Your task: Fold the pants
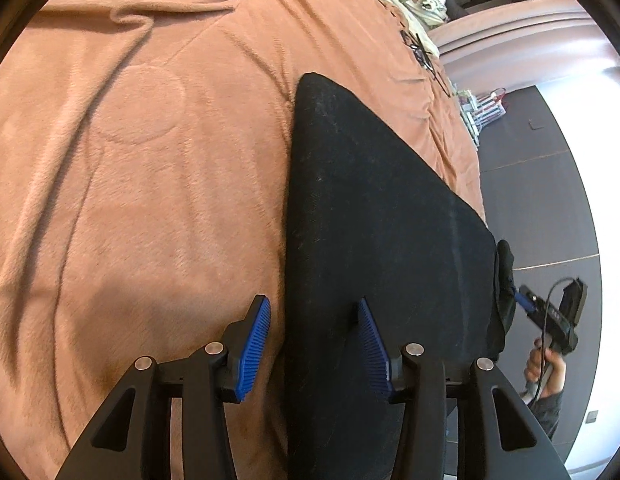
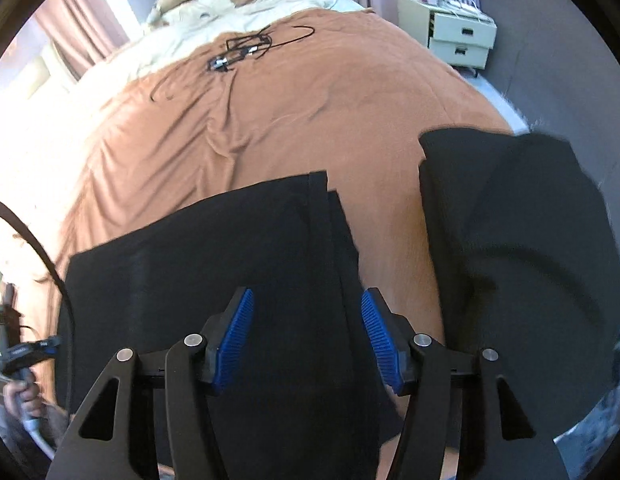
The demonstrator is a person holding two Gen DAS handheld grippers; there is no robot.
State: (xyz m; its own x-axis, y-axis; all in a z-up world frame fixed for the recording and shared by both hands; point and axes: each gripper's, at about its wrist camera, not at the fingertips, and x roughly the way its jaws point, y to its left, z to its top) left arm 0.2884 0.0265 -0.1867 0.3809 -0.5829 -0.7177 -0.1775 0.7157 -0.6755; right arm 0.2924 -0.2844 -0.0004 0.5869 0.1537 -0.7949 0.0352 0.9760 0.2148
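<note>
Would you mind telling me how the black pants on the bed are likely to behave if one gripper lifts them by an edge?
The black pants lie flat and follow the blanket, so they would probably hang limp rather than hold shape. Lifted at one edge, the stacked layers may slide apart. The fabric looks matte, so the ribbed blue pads should probably grip it without slipping.

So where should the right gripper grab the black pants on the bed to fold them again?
Probably the near right edge of the black pants, where the layered hem lies flat on the brown blanket. The right gripper, jaws open, already straddles that edge from above, so a downward pinch should catch the layers.
</note>
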